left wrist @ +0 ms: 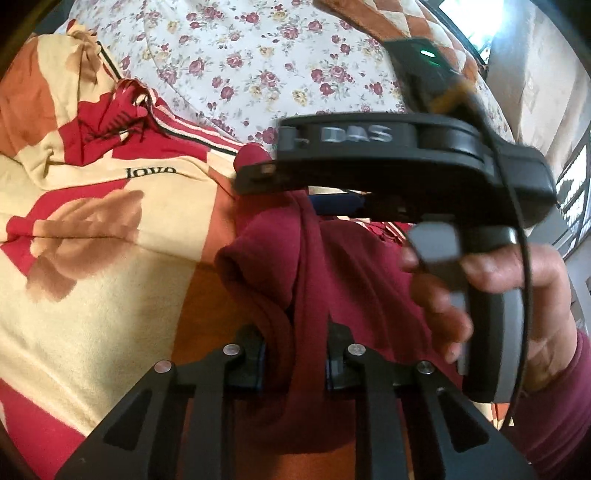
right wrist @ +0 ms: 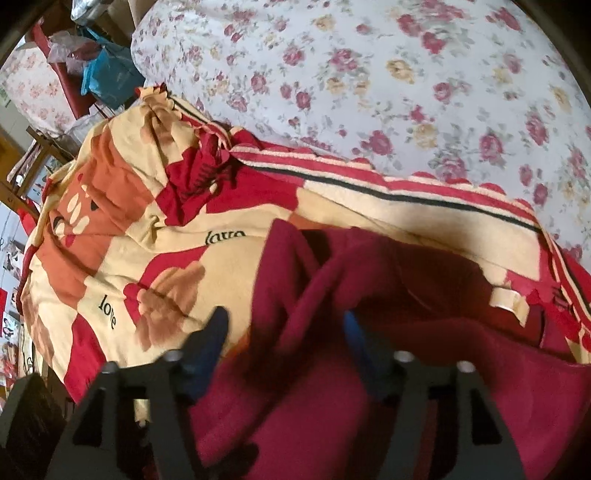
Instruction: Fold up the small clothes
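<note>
A dark red garment [left wrist: 325, 273] lies bunched on a patterned blanket. In the left wrist view my left gripper [left wrist: 295, 354] is shut on a thick fold of it, cloth filling the gap between the fingers. My right gripper [left wrist: 369, 173] shows there too, held sideways above the garment by a hand [left wrist: 517, 280]. In the right wrist view the right gripper [right wrist: 286, 328] stands open, its fingers wide apart over the dark red garment [right wrist: 369, 369], with cloth between and under them. A cream label [right wrist: 508, 301] shows on the garment at the right.
The cream, red and orange blanket [left wrist: 92, 258] printed with "love" covers the bed [right wrist: 129, 258]. A white floral sheet [right wrist: 369, 74] lies beyond it [left wrist: 240, 48]. Bags and clutter [right wrist: 99, 66] stand at the far left of the right wrist view. A bright window [left wrist: 476, 18] is at the upper right.
</note>
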A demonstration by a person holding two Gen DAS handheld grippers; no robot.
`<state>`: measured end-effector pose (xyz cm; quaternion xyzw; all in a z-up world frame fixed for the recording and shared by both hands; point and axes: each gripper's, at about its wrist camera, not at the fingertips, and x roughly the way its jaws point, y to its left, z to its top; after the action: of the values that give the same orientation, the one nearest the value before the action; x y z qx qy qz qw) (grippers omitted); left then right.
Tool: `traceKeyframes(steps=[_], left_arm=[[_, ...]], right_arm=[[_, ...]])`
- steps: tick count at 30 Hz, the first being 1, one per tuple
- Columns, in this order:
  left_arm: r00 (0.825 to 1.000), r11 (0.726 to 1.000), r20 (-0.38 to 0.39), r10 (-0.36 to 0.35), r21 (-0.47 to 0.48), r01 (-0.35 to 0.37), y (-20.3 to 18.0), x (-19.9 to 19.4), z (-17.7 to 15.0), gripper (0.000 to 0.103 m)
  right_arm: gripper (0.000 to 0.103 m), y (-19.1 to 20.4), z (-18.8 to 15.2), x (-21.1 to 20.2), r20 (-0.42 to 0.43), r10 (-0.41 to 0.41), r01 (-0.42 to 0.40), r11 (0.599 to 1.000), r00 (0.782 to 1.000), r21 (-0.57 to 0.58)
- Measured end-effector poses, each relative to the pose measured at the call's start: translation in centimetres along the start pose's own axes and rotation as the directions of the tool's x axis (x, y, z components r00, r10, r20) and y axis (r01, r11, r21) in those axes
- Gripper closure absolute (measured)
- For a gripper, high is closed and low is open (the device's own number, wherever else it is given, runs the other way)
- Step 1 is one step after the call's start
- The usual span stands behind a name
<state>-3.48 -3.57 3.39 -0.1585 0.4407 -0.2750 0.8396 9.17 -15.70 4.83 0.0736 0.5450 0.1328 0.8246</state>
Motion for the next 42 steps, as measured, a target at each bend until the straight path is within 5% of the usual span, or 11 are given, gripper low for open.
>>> traceKeyframes(steps=[4,8,11,22,30,42], left_arm=[[1.0,1.0,-0.006,0.013,0.009,-0.013,-0.1,0.1,0.0,0.103],[1.0,1.0,-0.011,0.028,0.002,-0.028,0.1,0.4,0.0,0.103],[0.999,0.999,-0.009,0.047,0.021,-0.047,-0.2,0.4,-0.1,0.103],[0.996,0.997,-0.021,0.083,0.005,-0.082,0.4,1.1,-0.3,0.095],[0.996,0.995,-0.015,0.086,0.054,-0.085,-0.5,1.1,-0.5,0.1],[0.998,0.987,0.005,0.058,0.151,-0.059,-7.2,-1.0,0.0,0.103]], right_arm=[[0.027,1.3,0.3,2.5,-0.064,-0.042,0.039,0.998,0.997,-0.039],[0.063,1.0,-0.7,2.7,-0.021,-0.125,0.123,0.99,0.992,-0.066],[0.073,-0.3,-1.3,1.7,-0.006,-0.076,0.076,0.996,0.997,-0.04],[0.074,-1.2,-2.2,0.4,0.024,-0.054,0.055,0.998,0.998,-0.024],[0.083,-1.4,-2.7,-0.8,0.033,-0.046,0.047,0.999,0.998,-0.025],[0.086,-3.8,-4.4,-8.2,0.116,-0.015,0.017,1.0,0.993,-0.014]])
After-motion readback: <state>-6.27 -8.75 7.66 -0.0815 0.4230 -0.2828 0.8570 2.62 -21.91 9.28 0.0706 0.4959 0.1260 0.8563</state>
